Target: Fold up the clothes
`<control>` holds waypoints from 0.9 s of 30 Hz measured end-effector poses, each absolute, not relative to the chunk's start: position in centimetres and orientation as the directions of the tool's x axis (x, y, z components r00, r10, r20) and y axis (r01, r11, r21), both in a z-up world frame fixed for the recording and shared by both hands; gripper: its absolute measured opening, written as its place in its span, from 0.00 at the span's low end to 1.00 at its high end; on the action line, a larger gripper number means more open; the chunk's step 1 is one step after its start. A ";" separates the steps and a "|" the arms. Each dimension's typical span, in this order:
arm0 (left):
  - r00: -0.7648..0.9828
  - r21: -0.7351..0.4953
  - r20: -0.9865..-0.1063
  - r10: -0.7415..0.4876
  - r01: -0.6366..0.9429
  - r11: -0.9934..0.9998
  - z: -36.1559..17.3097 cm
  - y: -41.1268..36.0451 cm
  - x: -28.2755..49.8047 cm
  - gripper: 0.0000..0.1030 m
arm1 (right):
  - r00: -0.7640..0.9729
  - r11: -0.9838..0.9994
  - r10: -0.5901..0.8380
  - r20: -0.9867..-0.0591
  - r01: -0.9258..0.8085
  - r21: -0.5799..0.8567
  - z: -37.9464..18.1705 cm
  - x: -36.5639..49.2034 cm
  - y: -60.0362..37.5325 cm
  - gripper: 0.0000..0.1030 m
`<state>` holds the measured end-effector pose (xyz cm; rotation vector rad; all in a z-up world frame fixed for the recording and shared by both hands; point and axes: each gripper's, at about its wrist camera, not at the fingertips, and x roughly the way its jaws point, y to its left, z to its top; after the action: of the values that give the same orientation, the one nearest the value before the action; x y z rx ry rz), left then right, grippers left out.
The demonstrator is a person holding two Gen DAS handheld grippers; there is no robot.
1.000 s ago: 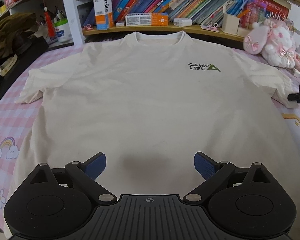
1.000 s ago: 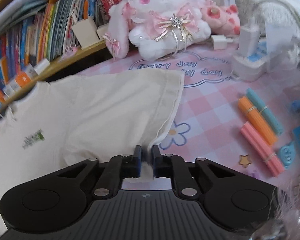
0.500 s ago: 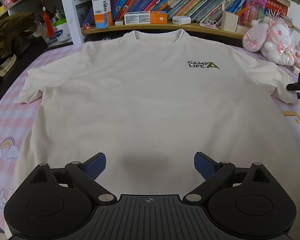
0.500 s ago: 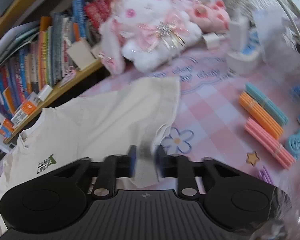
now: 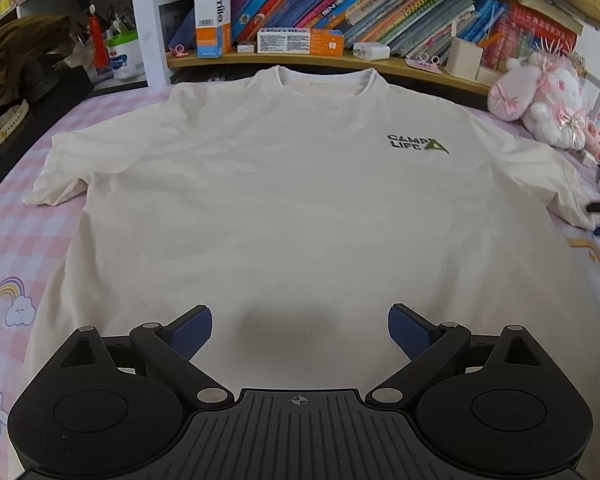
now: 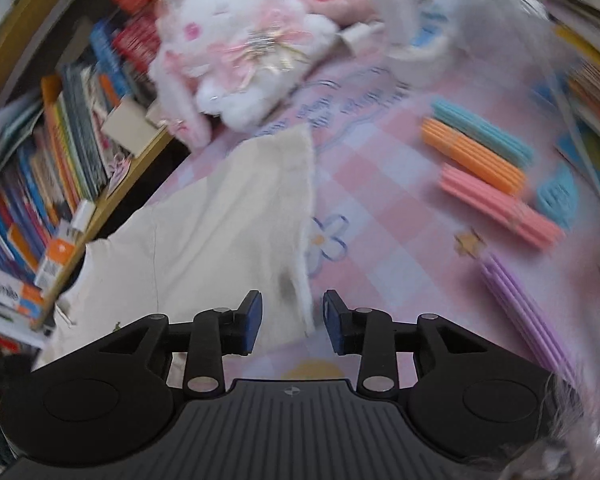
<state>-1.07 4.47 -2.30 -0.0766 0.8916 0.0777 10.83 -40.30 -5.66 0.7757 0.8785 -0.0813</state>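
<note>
1. A cream T-shirt [image 5: 284, 208] lies spread flat, front up, on a pink checked cloth [image 5: 8, 240] that covers the table.
2. The collar points away from the camera, toward a low wooden shelf [image 5: 324, 62] packed with leaning books [image 5: 364, 8].
3. A small dark logo [image 5: 416, 145] reading "CAMP LIFE" sits on the chest, toward the right of the left wrist view.
4. Both short sleeves lie spread out to the sides.
5. The left gripper [image 5: 300, 332] hovers over the lower middle of the shirt, its blue-padded jaws spread wide with nothing between them.
6. A soft shadow falls on the fabric between its jaws.
7. The right gripper [image 6: 293, 322] is at the shirt's right sleeve [image 6: 256, 216], near the sleeve's lower corner.
8. Its jaws stand apart, and the sleeve's edge lies in the gap between them; the pads do not pinch the fabric.
9. The right wrist view is smeared with motion blur, so fine detail there is hard to tell.
10. A white and pink plush rabbit [image 6: 244, 52] sits beyond the sleeve, next to the shelf.
11. Bundles of coloured sticks [image 6: 488, 172], in teal, orange, pink and purple, lie on the cloth to the right of the sleeve, well apart from the shirt.
12. A printed flower [image 6: 328, 240] on the cloth shows just beside the sleeve's edge.
13. Two toothpaste boxes [image 5: 300, 40], one upright and one lying flat, rest on the shelf beyond the collar.
</note>
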 end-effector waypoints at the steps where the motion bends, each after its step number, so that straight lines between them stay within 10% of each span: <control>1: 0.624 -0.043 -0.780 0.030 -0.103 0.994 -2.4 4.8 -1.0 0.94 | 0.649 0.711 0.248 -0.719 0.381 0.590 -5.7 10.2 -40.3 0.32; 8: 0.624 -0.083 -0.781 -0.013 -0.084 0.993 -2.7 5.9 -0.1 0.94 | 0.638 0.501 0.386 -0.666 0.461 0.732 -7.1 7.3 -38.5 0.37; 27: 0.642 -0.056 -0.766 0.028 -0.110 0.992 -1.8 9.2 -1.6 0.94 | 0.825 0.092 0.171 -0.538 0.530 0.843 -9.3 8.8 -39.4 0.38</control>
<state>-1.56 9.22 -1.85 -0.1005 0.8704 0.0785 8.82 -39.45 -9.33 1.4789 0.5935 -0.2911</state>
